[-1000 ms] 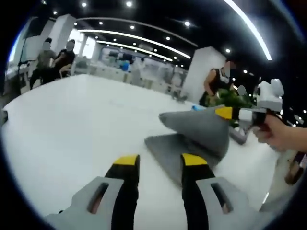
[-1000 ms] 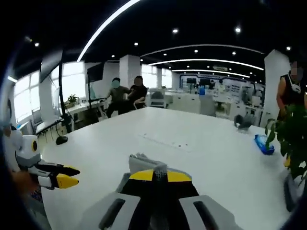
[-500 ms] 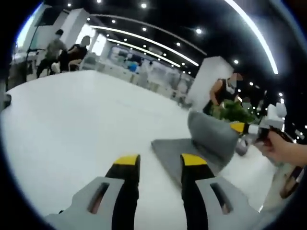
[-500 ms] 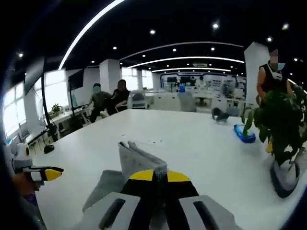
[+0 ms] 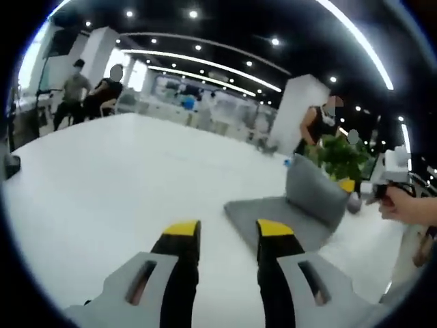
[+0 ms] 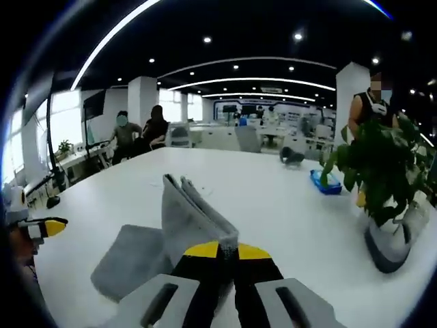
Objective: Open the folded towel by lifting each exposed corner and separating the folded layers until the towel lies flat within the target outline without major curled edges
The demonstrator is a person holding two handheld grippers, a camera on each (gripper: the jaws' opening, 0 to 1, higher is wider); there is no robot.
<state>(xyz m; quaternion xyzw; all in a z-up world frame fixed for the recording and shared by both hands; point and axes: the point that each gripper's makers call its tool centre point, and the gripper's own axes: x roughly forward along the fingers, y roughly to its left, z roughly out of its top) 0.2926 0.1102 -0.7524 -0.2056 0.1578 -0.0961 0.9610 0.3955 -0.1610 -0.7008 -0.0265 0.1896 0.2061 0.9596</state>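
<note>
A grey towel (image 5: 287,212) lies on the white table (image 5: 102,178), its upper layer lifted off the lower one. My right gripper (image 6: 227,251) is shut on that raised layer of the towel (image 6: 191,219), which stands up from the flat part at lower left. In the left gripper view the right gripper (image 5: 351,186) holds the towel's raised edge at the far right, with a hand behind it. My left gripper (image 5: 222,229) is open just before the towel's near edge, nothing between its jaws. The left gripper (image 6: 48,227) also appears at the left edge of the right gripper view.
A potted plant (image 6: 382,184) stands on the table at the right, with a blue tray (image 6: 326,183) beyond it. A person (image 6: 369,102) stands behind the plant. Two seated people (image 6: 140,130) are at the far left end. Open table top stretches to the left.
The right gripper has carried the lifted towel layer further to the right, peeling it back so more of the lower layer lies bare. The left gripper stays open, near the towel's edge.
</note>
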